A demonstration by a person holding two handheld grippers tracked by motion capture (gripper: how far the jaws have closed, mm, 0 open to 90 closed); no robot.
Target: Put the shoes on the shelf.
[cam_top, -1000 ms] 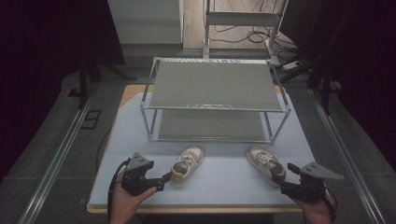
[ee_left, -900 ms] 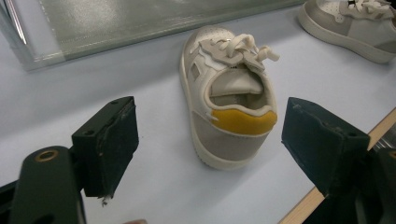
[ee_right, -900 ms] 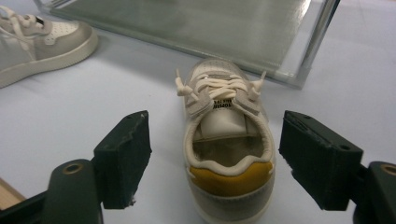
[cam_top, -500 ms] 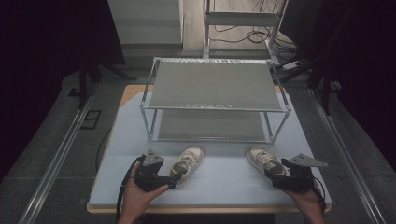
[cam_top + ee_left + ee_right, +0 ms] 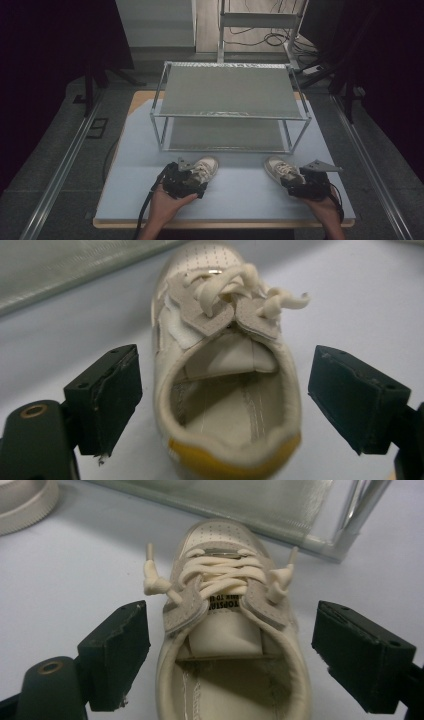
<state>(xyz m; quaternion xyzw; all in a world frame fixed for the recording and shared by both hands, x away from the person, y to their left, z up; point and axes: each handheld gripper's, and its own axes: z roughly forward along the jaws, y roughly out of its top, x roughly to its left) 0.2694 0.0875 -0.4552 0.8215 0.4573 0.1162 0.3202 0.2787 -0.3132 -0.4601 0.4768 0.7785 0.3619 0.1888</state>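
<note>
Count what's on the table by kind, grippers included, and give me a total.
Cream lace-up shoes: 2, the left shoe and the right shoe
Two-tier metal-framed rack: 1
Black two-jaw grippers: 2, the left gripper and the right gripper
Total: 5

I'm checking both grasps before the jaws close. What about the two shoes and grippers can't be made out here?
- Left shoe: heel cut off by the bottom edge of the left gripper view; in the high view the left gripper covers its rear.
- Right shoe: heel beyond the bottom edge of the right gripper view; tongue label print too small to read fully.
- Right gripper: jaw gap too small in the high view.
</note>
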